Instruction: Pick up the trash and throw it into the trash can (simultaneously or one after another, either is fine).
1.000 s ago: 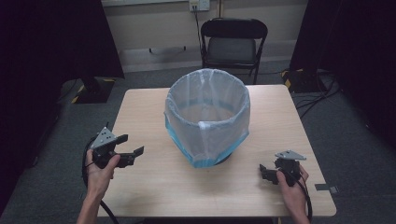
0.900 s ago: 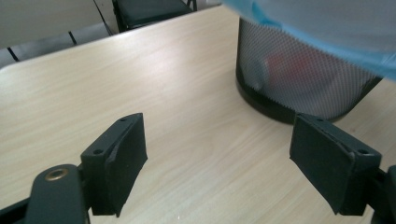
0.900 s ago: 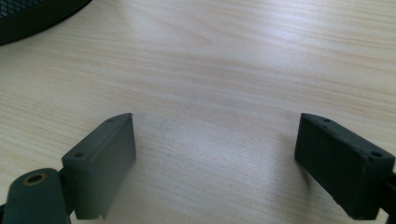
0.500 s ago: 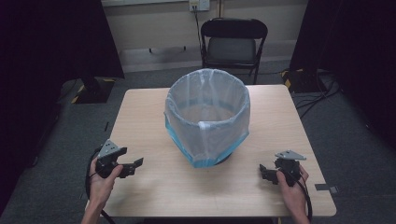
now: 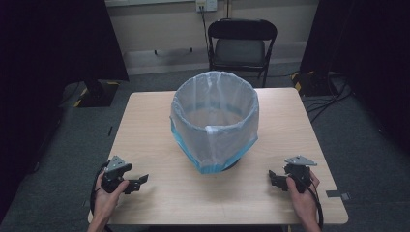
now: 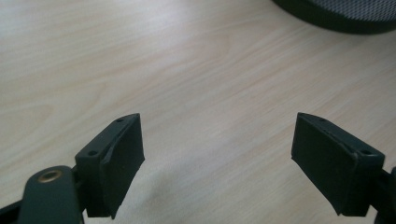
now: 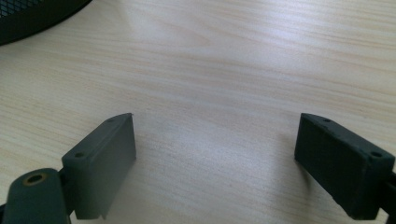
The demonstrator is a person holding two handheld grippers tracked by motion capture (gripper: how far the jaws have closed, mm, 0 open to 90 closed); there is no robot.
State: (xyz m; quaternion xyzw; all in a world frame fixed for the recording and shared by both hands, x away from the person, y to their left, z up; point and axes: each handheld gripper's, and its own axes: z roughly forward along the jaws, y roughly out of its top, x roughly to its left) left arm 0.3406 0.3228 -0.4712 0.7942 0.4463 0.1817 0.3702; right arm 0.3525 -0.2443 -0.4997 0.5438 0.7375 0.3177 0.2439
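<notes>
A black mesh waste bin (image 5: 215,121) lined with a thin white bag that has a blue lower edge stands upright in the middle of the wooden table (image 5: 150,121). My left gripper (image 5: 139,181) rests low over the table's near left part, pointing right toward the bin, jaws wide apart (image 6: 233,158) with nothing between them. My right gripper (image 5: 273,178) sits at the near right, pointing left, also open (image 7: 215,163) and empty. The bin's dark base (image 6: 336,14) is at the top right of the left gripper view, and the bin's base (image 7: 32,16) also lies at the top left of the right gripper view.
A black chair (image 5: 241,46) stands behind the table's far edge. Cables (image 5: 324,104) trail on the grey floor at the right. Bare tabletop lies between each gripper and the bin. A hand holds each gripper near the table's front edge.
My left gripper has drawn back toward the table's near edge and come lower. The right gripper and the bin have stayed put.
</notes>
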